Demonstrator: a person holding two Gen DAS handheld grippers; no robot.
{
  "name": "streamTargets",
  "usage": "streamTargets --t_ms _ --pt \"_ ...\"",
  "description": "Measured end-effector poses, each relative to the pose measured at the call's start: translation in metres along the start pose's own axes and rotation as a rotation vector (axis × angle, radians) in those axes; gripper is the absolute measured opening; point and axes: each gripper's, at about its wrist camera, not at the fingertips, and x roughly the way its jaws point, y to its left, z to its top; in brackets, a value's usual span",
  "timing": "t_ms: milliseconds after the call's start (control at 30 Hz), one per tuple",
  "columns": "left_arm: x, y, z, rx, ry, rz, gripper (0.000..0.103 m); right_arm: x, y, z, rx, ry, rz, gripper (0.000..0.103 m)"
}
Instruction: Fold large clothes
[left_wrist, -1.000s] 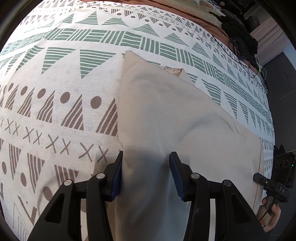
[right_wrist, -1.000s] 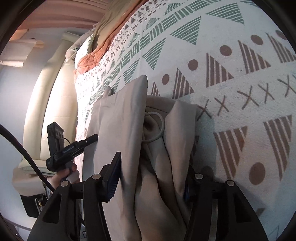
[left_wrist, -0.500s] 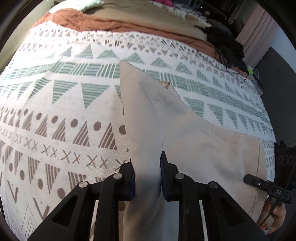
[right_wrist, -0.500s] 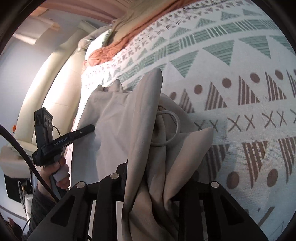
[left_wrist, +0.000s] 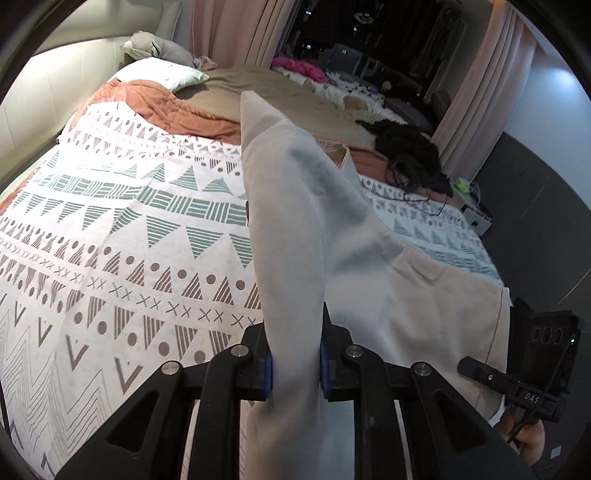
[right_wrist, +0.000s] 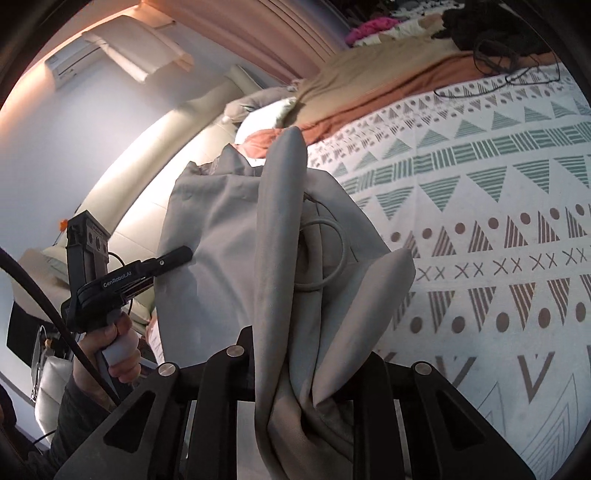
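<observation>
Bedroom; patterned bedspread (left_wrist: 129, 229) below. Beige garment (left_wrist: 332, 236) hangs lifted above it, long axis spanning both grippers. Left gripper (left_wrist: 294, 363) and right gripper (right_wrist: 295, 373) each clench one end, equally near.

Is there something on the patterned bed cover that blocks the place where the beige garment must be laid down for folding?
Nothing visible does. Both the left gripper and right gripper hold the beige garment; the patterned cover beside it is bare.

Large beige garment (left_wrist: 354, 258), soft and creased, bunched into folds, lifted above the bed, drawstring loop (right_wrist: 325, 254) showing
</observation>
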Motion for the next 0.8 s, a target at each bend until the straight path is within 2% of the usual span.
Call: streamTargets --t_ms 100,167,333,500,800 --pt "-0.029 -0.002 -0.004 -0.005 -0.037 -0.009 0.019 -0.024 0.019 -0.012 -0.023 -0.034 0.014 0.016" --pt "-0.044 -0.006 -0.008 0.026 -0.070 0.013 0.018 -0.039 0.039 -0.019 -0.066 -0.049 0.009 0.016" --pt "-0.081 -0.006 -0.009 0.013 -0.117 -0.002 0.016 -0.057 0.076 -0.027 -0.117 -0.052 -0.003 0.014" --pt "-0.127 0.008 -0.006 -0.012 -0.183 -0.008 0.016 -0.072 0.113 -0.035 -0.153 -0.063 0.021 0.013" --pt "-0.212 0.061 0.012 -0.056 -0.285 0.033 0.015 -0.054 0.192 -0.033 -0.268 -0.054 0.078 0.013"
